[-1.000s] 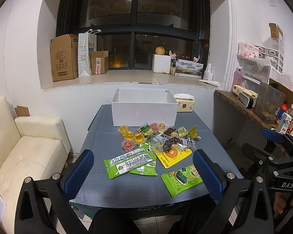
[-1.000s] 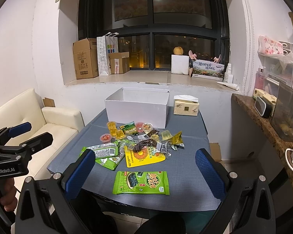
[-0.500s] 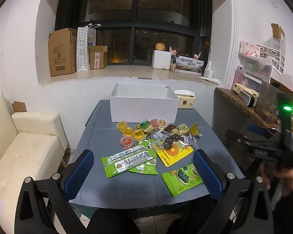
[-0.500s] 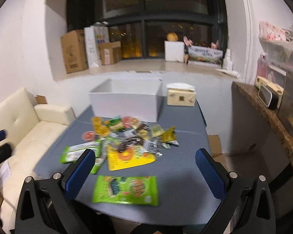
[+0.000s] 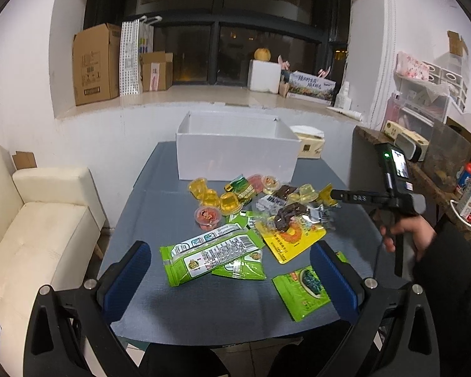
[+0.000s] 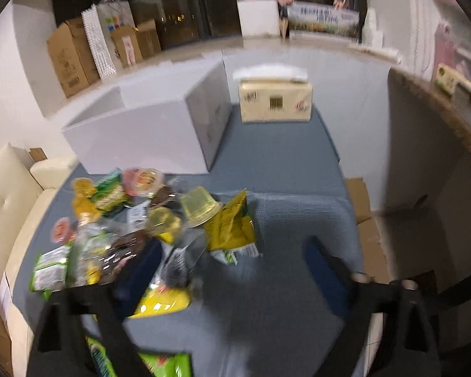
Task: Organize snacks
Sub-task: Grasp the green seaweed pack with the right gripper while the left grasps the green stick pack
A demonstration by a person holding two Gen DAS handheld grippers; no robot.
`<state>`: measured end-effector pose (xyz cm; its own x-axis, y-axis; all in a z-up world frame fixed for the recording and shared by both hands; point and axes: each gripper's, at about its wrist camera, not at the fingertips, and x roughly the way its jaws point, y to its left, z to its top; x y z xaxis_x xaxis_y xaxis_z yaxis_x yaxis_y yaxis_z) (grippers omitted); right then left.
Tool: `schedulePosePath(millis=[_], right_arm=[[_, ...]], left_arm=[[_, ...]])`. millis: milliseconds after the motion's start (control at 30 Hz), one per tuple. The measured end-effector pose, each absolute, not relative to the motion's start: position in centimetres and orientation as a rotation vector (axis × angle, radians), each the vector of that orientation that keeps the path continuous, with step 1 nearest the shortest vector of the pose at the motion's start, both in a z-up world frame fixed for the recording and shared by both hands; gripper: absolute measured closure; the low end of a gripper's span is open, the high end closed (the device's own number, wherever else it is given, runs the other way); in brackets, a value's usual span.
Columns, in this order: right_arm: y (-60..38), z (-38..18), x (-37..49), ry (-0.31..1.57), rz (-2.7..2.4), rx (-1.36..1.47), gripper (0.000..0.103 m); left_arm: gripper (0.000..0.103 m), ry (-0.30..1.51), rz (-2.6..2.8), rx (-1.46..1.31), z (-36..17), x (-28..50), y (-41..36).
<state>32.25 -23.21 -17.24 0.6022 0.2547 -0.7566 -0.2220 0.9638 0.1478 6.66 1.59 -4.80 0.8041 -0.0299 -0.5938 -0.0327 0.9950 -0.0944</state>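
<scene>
A pile of snacks lies on the grey table (image 5: 160, 194): jelly cups (image 5: 227, 202), a long green packet (image 5: 210, 253), a yellow bag (image 5: 290, 238) and a green seaweed packet (image 5: 303, 290). An open white box (image 5: 235, 154) stands behind them. My left gripper (image 5: 232, 276) is open and empty above the near table edge. My right gripper (image 6: 232, 267) is open and empty, low over the pile's right side, near a yellow packet (image 6: 230, 226) and a clear jelly cup (image 6: 199, 205). It also shows in the left wrist view (image 5: 332, 194).
A tissue box (image 6: 274, 100) stands right of the white box (image 6: 147, 135). A cream sofa (image 5: 31, 229) is on the left. A counter with appliances (image 5: 424, 169) runs along the right. Cardboard boxes (image 5: 92, 64) sit on the window sill.
My right gripper has moved forward and down to the right side of the snack pile; its view is blurred by motion. My left gripper has moved slightly closer to the table.
</scene>
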Motion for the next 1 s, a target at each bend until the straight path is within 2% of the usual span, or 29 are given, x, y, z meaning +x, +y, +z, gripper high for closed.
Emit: schedulePosePath(millis=[233,267,367,400,667,1000], right_arm=[[-23.2,-20.3,35.5,0.962,0.296,0.109,0.03],[-23.1,-20.6,35.8,0.971,0.31,0.119,0.033],[-22.5,-21.1,36.1,0.988,0.332,0.111,0.057],[-22.3,-21.0,36.0,0.987,0.337,0.105,0.059],[-22.3,-19.2,34.5,0.919,0.296,0.075,0.061],[-22.0,-14.5,29.1,0.801,0.34,0.051,0.061]], left_arm=[[0.0,0.67,0.001,-0.102,-6.4,9.2,1.7],[0.0,0.673,0.001,-0.101,-6.6,9.7,1.7],[0.0,0.679,-0.008,-0.094,-7.1,10.3,1.8],[0.0,0.681,-0.01,-0.092,-7.2,10.4,1.8],[0.0,0.684,-0.054,0.028,-9.3,12.2,2.8],[0.0,0.809,-0.379,0.131,-14.9,18.6,4.7]])
